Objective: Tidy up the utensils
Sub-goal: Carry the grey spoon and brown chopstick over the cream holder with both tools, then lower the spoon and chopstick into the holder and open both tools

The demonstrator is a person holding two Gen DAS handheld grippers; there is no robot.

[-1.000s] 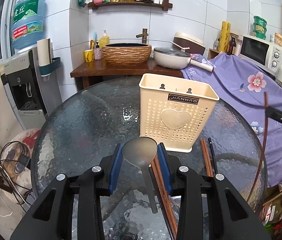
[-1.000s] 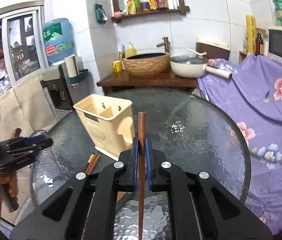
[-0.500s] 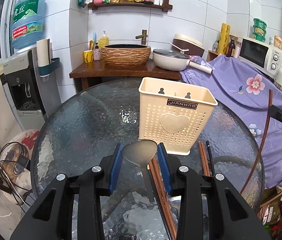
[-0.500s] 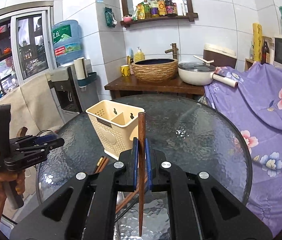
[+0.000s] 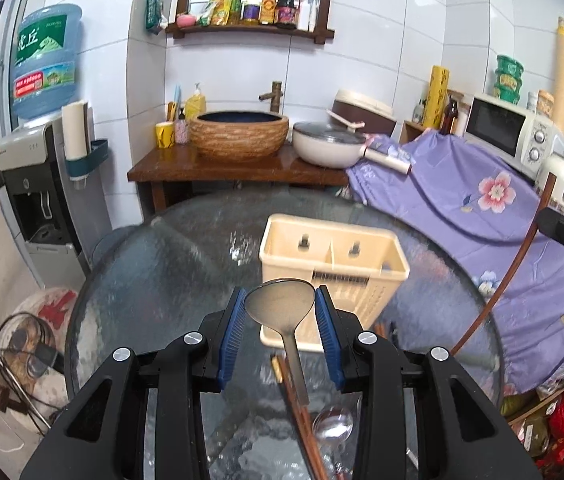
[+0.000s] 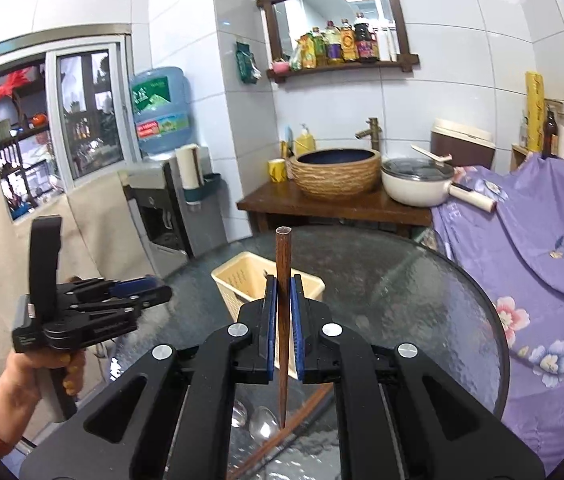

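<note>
Spoon (image 5: 280, 308) — pinched in left gripper (image 5: 280, 312) | chopstick (image 6: 282, 300) — clamped upright in right gripper (image 6: 282, 312)

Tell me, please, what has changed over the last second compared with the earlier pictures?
Both grippers rose: the left gripper lifted its spoon and the right gripper its chopstick off the table, so the basket's open top now shows from above. Nothing was taken or released; basket and remaining utensils stayed put.
</note>
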